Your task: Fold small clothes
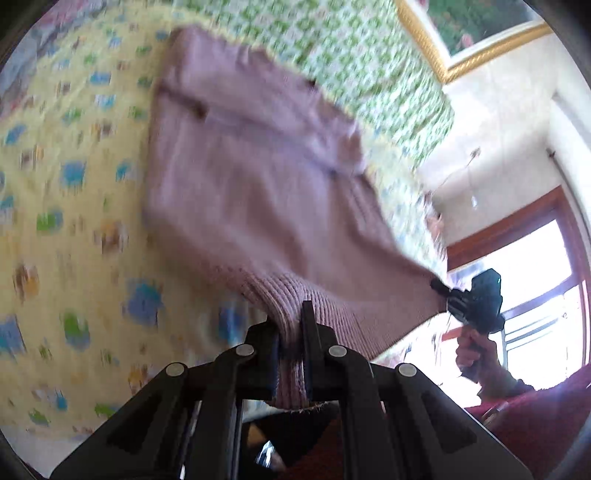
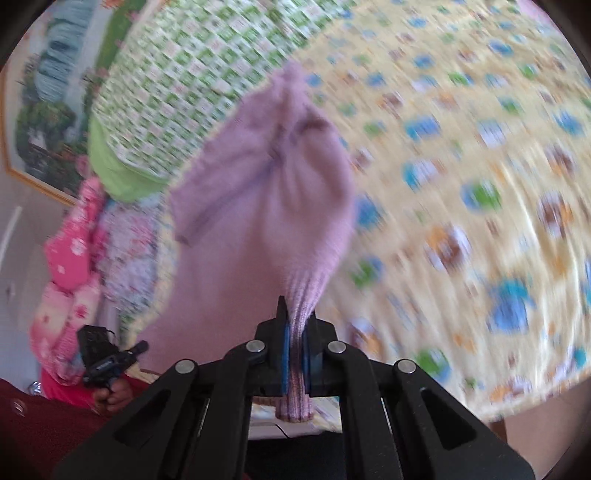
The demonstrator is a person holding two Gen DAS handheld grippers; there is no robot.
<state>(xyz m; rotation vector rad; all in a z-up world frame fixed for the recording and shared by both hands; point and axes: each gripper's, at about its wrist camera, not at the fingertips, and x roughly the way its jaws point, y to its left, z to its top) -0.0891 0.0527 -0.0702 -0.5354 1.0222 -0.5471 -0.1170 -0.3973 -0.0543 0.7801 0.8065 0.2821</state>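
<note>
A small pink knitted sweater (image 1: 251,177) hangs stretched between my two grippers above a yellow patterned bedsheet (image 1: 66,206). My left gripper (image 1: 291,325) is shut on its ribbed hem at one corner. My right gripper (image 2: 297,325) is shut on the ribbed hem at the other corner; the sweater (image 2: 266,192) drapes away from it toward the bed. The right gripper also shows in the left wrist view (image 1: 441,288), and the left gripper shows in the right wrist view (image 2: 142,347). Both views are blurred by motion.
A green checked quilt (image 2: 177,85) lies folded at the far side of the bed. Pink floral bedding (image 2: 70,266) is piled beside it. A gold-framed picture (image 1: 476,33) hangs on the wall, and a window (image 1: 535,295) is at the right.
</note>
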